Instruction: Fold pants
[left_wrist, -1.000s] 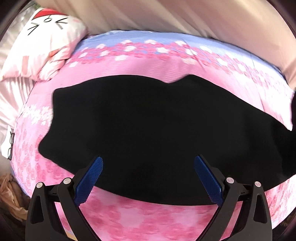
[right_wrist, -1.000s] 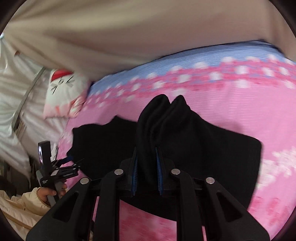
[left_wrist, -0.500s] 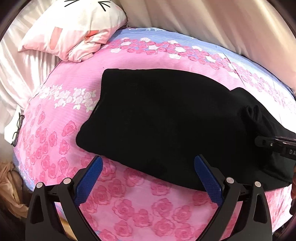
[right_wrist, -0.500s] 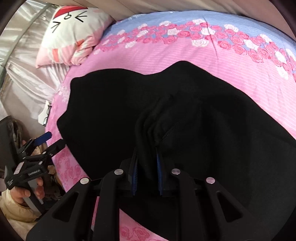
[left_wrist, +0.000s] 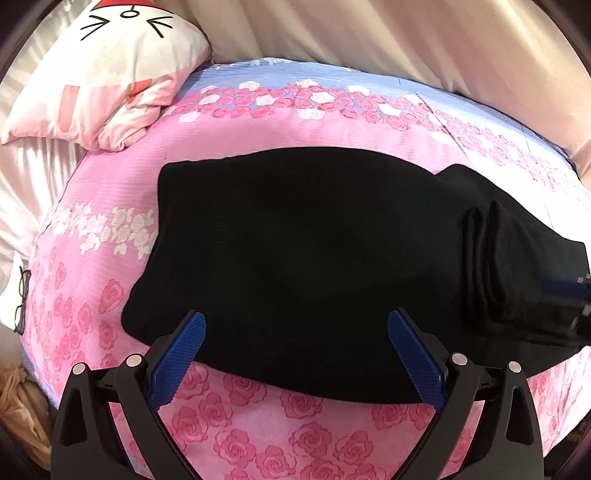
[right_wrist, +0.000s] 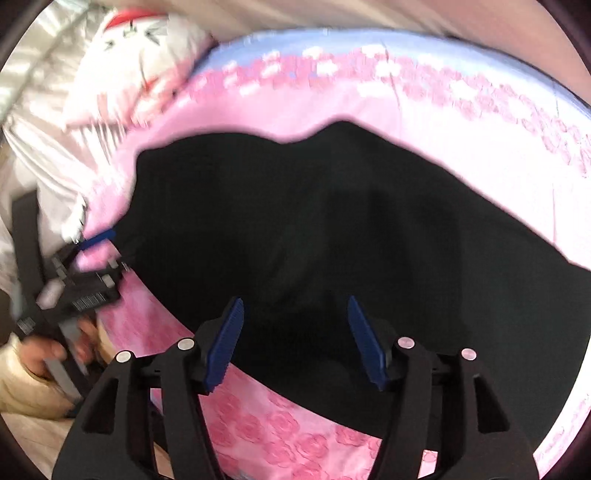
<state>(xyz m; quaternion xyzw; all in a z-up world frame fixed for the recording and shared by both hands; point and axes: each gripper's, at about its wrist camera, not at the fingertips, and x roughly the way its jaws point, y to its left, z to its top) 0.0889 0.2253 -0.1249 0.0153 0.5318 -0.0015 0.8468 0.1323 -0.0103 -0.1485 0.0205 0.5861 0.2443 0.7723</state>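
On the pink rose-printed bed, flat folded black fabric pants, both hand-held grippers, left and right, with fingers apart just above its near edge.

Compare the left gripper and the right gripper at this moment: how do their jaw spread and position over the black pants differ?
The left gripper is spread wider than the right gripper. The left gripper sits at the near edge of the black pants, towards their left end; the right gripper hovers over the bunched right end. Both are open, with blue pads, gripping nothing.
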